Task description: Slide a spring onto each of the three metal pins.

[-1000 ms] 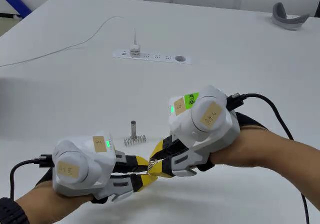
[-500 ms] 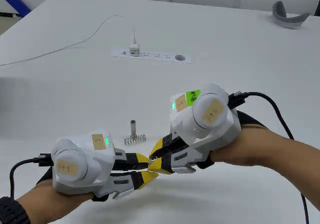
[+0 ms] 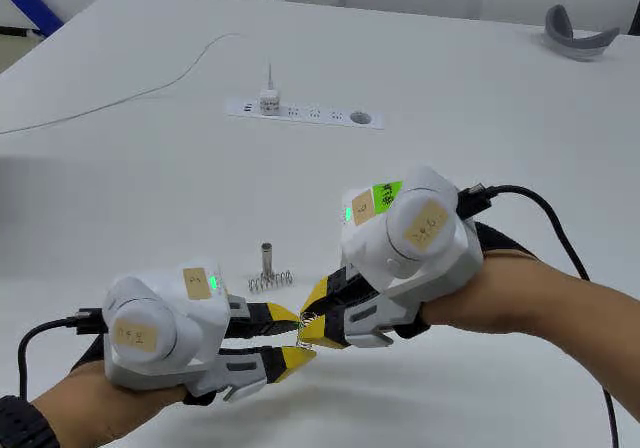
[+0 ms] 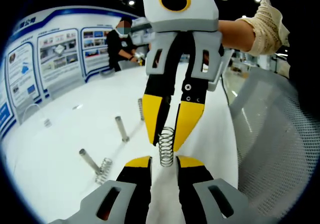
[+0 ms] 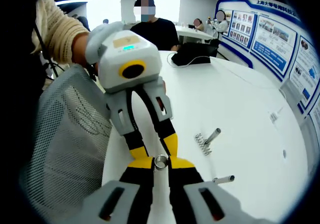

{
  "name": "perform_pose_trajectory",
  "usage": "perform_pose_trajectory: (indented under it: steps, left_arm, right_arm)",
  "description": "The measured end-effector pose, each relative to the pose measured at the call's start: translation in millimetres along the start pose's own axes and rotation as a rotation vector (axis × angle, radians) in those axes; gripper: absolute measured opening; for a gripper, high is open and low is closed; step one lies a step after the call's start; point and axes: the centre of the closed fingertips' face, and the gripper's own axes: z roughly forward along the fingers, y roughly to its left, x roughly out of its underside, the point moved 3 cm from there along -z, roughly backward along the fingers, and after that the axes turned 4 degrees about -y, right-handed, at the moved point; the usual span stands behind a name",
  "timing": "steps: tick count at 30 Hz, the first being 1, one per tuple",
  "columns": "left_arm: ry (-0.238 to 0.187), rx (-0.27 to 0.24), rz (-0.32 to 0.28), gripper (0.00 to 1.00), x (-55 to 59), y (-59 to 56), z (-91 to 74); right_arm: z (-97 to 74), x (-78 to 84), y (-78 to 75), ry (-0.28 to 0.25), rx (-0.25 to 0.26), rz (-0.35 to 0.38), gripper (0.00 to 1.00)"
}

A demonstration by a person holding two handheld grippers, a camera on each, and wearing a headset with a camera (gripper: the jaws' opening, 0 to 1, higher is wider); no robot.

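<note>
My right gripper (image 3: 308,320) pinches spring (image 4: 166,146); left gripper (image 3: 303,335) wide. At six o'clock of pin (image 3: 267,257) lies second spring (image 3: 270,281), not on it. Seemingly all three to do.

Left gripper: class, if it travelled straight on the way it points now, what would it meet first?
The spring, held in the right gripper's jaws, directly ahead at the left gripper's open tips. Depth is unclear; its near end may reach between them.
</note>
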Motion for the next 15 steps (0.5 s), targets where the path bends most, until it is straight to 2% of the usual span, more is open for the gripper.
perform_pose_trajectory:
  steps: [15]
  left_arm:
    - [-0.005,-0.044,-0.05,0.36,3.2,8.9,-9.9]
  right_arm:
    - [-4.6,1.0,-4.2,0.001,0.014,0.008,0.12]
